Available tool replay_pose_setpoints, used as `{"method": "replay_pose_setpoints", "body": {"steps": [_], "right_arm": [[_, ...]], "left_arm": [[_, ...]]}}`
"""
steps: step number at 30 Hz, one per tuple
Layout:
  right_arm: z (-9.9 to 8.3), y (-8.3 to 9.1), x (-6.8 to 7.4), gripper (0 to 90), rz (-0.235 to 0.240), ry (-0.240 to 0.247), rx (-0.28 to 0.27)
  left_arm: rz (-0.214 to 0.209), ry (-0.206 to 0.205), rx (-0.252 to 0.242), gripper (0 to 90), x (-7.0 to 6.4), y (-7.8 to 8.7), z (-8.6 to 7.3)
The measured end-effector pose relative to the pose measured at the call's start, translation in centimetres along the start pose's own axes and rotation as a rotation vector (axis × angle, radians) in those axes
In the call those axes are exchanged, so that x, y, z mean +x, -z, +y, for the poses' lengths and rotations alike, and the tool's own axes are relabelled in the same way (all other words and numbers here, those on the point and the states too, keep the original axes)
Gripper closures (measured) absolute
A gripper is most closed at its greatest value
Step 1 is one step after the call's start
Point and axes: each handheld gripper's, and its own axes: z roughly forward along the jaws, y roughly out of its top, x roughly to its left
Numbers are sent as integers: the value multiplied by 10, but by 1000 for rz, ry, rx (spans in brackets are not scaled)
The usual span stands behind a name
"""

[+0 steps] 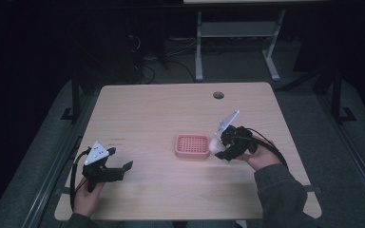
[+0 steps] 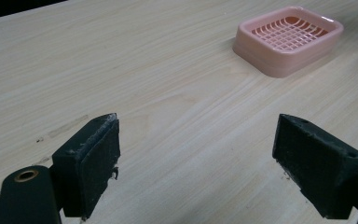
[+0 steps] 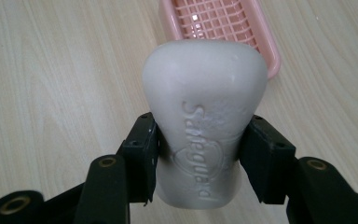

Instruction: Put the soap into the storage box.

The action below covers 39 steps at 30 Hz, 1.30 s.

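Two tongs work over the wooden desk (image 1: pixel 171 109) in the high view. The left tongs (image 1: pixel 121 159) rest at the near left, spread wide and empty. The right tongs (image 1: pixel 217 148) hold a white soap bar (image 1: pixel 215 144) just beside the pink slotted dish's (image 1: pixel 192 146) right edge.

Left gripper view: jaws wide apart; dish (image 2: pixel 289 39) empty.

Right gripper view: both jaws clamp the bar (image 3: pixel 204 126), embossed "Safeguard", long axis pointing away toward the dish (image 3: pixel 223 25).
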Motion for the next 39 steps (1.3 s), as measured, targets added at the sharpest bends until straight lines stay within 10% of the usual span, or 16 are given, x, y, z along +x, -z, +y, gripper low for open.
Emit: {"method": "replay_pose_setpoints", "body": {"steps": [39], "right_arm": [[69, -18, -19, 493, 12, 84, 65]], "left_arm": [[1, 4, -14, 146, 0, 0, 1]]}}
